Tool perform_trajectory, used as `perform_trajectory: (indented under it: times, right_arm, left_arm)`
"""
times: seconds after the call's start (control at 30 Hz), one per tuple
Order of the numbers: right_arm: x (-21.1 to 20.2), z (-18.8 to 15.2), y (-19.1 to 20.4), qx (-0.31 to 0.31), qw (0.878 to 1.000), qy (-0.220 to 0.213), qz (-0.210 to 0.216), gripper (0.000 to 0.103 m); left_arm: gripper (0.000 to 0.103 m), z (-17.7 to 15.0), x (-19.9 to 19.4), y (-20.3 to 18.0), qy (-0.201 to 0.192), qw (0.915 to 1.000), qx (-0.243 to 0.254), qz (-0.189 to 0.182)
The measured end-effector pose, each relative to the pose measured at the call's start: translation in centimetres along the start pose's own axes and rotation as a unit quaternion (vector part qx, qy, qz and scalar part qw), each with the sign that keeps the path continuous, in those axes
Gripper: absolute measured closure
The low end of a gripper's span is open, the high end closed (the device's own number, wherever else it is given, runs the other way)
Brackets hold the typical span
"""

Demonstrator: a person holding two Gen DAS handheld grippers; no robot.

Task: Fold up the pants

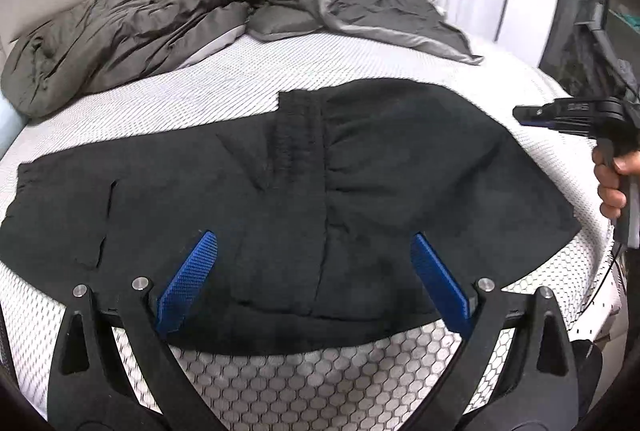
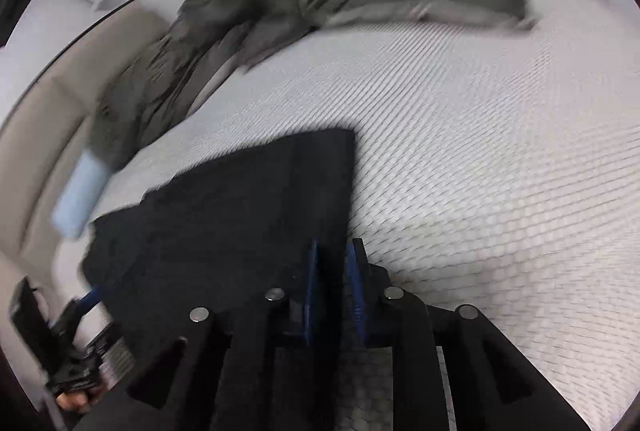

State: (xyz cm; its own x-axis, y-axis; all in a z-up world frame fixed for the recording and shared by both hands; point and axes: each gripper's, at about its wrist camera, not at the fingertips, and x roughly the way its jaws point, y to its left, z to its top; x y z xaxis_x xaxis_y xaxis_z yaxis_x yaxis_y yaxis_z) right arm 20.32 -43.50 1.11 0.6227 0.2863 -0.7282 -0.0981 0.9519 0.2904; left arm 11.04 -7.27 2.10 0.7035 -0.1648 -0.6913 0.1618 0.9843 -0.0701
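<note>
Black pants (image 1: 320,191) lie folded and flat across the white mattress (image 1: 200,91), waistband bunched near the middle. My left gripper (image 1: 313,235) hovers over their near edge, open wide, with nothing between the blue pads (image 1: 192,279). In the right wrist view, which is blurred, the pants (image 2: 240,211) fill the lower left. My right gripper (image 2: 334,243) hangs over their right edge with its jaws a narrow gap apart. Seen from the left wrist, that right gripper (image 1: 520,115) is in the air beside the pants with no cloth in it, held by a hand (image 1: 612,187).
A rumpled grey-green duvet (image 1: 160,11) and grey bedding (image 1: 380,11) cover the far part of the bed. A light blue pillow (image 2: 78,191) lies by the beige headboard (image 2: 36,135). White curtains hang behind. The mattress edge curves away at the right.
</note>
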Motion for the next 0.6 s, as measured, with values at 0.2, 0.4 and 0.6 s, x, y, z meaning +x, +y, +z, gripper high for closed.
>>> perform_trajectory:
  times: [0.2, 0.4, 0.6]
  right_arm:
    - [-1.9, -5.1, 6.8, -0.09, 0.994, -0.007, 0.054, 0.075]
    - [3.4, -9.5, 10.1, -0.201, 0.979, 0.044, -0.013, 0.074]
    - [0.3, -8.4, 7.2, -0.152, 0.986, 0.01, -0.066, 0.072]
  left_arm:
    - [0.006, 1.3, 3.8, -5.1, 0.046, 0.9905, 0.102, -0.08]
    - [0.009, 0.0, 5.9, -4.3, 0.075, 0.9832, 0.153, -0.066]
    - [0.016, 1.0, 4.0, -2.1, 0.072, 0.987, 0.134, -0.05]
